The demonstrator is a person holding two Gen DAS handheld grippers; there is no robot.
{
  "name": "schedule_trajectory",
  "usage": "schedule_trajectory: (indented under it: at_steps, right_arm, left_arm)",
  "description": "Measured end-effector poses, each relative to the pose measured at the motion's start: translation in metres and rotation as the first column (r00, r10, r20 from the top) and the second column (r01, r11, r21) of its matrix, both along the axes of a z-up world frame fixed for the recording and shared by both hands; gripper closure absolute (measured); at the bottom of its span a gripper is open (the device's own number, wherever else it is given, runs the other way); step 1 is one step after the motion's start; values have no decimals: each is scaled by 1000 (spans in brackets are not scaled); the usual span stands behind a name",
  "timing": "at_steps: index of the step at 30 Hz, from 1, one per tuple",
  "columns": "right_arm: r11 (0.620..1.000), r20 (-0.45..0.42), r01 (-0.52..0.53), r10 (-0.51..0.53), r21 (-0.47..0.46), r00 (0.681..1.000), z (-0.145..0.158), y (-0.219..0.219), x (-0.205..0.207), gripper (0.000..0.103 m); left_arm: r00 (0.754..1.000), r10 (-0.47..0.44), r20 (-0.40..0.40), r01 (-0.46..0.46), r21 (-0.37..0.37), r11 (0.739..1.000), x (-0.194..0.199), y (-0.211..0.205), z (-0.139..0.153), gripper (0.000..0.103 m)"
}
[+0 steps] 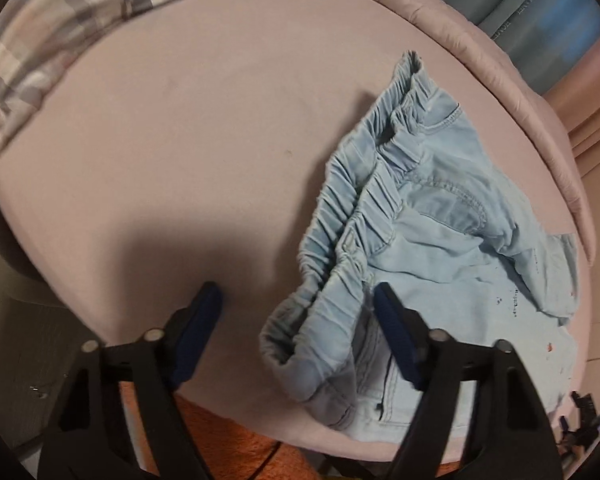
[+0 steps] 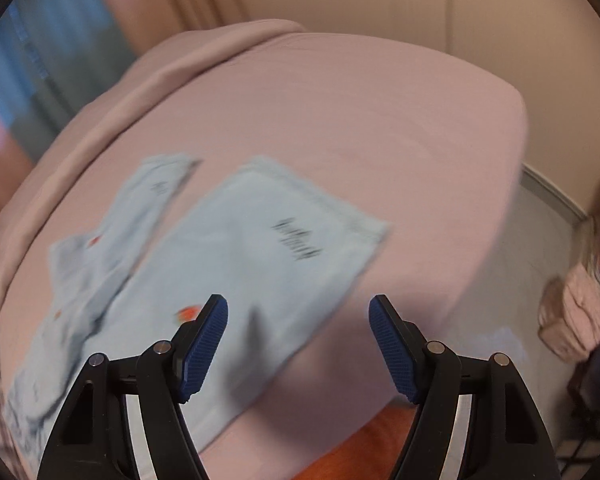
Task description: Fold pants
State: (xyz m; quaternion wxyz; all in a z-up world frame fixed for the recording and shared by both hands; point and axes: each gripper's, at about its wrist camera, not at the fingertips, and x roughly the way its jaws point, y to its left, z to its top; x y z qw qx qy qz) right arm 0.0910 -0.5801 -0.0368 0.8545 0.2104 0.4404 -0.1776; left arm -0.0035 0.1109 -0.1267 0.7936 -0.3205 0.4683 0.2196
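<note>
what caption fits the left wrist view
Open left gripper hovering over the bunched elastic waistband of light blue pants on a pink bed.

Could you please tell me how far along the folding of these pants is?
Barely started. The pants lie unfolded on the pink bed, waistband bunched, both legs spread apart. Neither claw holds anything: the left claw is open at the waistband, the right claw open above a leg. Every fold is left.
</note>
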Motion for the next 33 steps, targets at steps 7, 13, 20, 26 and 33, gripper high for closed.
schedule_trajectory:
  at_steps: [7, 13, 20, 26, 33]
  right_arm:
    - [994, -38, 53, -50, 99, 998, -28, -33, 14, 46]
    - [998, 22, 17, -19, 58, 1000, 2, -18, 17, 95]
    - [1000, 105, -8, 8, 3, 994, 34, -15, -19, 95]
    - [999, -35, 35, -35, 4, 999, -20, -24, -14, 97]
    - [999, -74, 37, -39, -36, 997, -22, -22, -1, 97]
  left_arm:
    - [994, -29, 104, 38, -83, 996, 4, 3, 0, 85]
    - [982, 7, 187, 15, -111, 994, 9, 21, 34, 89]
    - [995, -37, 96, 37, 7, 999, 10, 19, 29, 88]
    - [998, -38, 50, 39, -25, 999, 13, 25, 14, 87]
    - [999, -36, 17, 37, -41, 998, 14, 29, 0, 75]
